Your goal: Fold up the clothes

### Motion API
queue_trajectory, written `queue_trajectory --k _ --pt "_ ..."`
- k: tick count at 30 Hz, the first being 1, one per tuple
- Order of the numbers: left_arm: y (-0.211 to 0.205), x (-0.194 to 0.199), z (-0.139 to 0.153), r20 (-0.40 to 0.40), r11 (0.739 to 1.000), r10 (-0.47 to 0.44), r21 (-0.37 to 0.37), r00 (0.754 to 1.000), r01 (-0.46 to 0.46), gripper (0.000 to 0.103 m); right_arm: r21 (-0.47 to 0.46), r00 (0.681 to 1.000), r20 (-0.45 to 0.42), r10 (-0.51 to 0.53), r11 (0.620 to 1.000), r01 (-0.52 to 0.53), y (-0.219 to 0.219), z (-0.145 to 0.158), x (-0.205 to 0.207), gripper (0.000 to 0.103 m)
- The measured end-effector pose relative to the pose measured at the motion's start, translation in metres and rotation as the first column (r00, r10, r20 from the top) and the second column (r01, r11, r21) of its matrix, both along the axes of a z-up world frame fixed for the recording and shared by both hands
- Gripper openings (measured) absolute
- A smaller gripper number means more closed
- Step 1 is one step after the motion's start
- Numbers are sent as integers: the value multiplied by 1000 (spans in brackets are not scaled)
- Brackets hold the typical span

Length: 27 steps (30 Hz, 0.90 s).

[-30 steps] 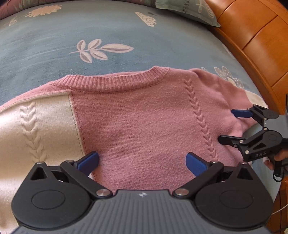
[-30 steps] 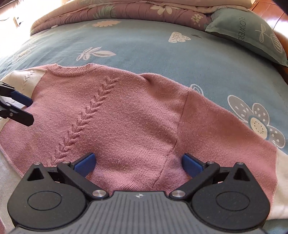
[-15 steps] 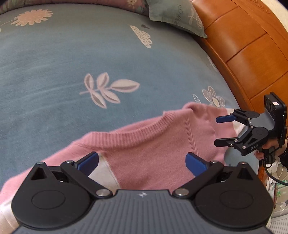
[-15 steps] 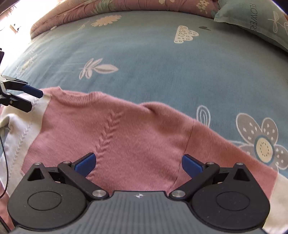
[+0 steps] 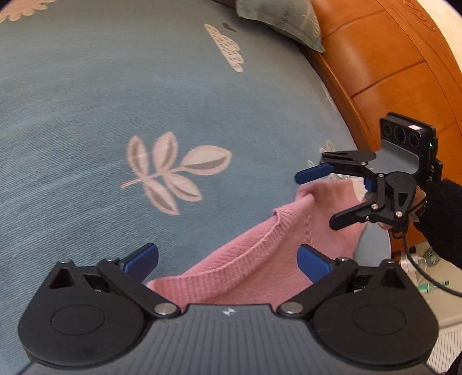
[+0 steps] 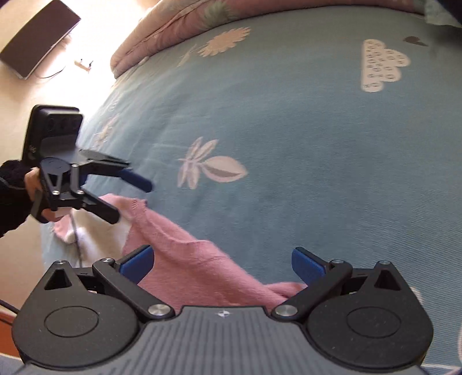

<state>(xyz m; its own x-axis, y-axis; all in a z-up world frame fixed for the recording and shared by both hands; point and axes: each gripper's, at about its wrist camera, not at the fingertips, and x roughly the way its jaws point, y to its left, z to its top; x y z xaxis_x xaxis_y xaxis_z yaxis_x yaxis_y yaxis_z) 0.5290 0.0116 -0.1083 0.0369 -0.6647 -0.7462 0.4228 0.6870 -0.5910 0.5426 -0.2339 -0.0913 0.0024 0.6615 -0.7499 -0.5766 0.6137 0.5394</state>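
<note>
A pink knit sweater [image 5: 260,259] with a ribbed collar and a white panel [image 6: 95,236] lies on the blue-grey bedspread [image 5: 115,101] at its near edge. My left gripper [image 5: 228,259] hovers open above the collar, its blue pads wide apart and holding nothing. The right gripper [image 5: 317,199] shows at the right of the left wrist view, open over the sweater's far shoulder. In the right wrist view my right gripper [image 6: 222,261] is open above pink fabric [image 6: 187,268]. The left gripper [image 6: 130,202] is open there at the left, held by a hand in a dark sleeve.
A wooden headboard [image 5: 389,72] runs along the right side of the bed, with a grey-green pillow [image 5: 283,20] against it. A rolled pink quilt [image 6: 179,26] lies at the far end. A dark flat object [image 6: 40,37] sits on the floor beyond. Cables hang near both hands.
Both grippers have pulled back and up from the sweater, staying open. The sweater now fills only the bottom of each view, and more bedspread shows.
</note>
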Motion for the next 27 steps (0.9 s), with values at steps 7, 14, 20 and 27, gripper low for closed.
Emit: queue_trajectory --k 7,14,20,27 --pt "-35 -10 -5 8 985 -164 58 986 164 101 15 992 -1 127 992 -127 23 4 -25 103" --pt "-39 -56 20 36 953 -299 70 954 296 101 15 983 16 185 983 -185 21 18 -58 103" --pt "-36 -92 5 -55 955 -286 66 957 290 101 -44 969 -76 234 970 -238 23 -4 -98 103" --pt "-27 -100 10 -29 966 -250 68 968 251 101 -35 980 25 195 980 -194 19 20 -79 103"
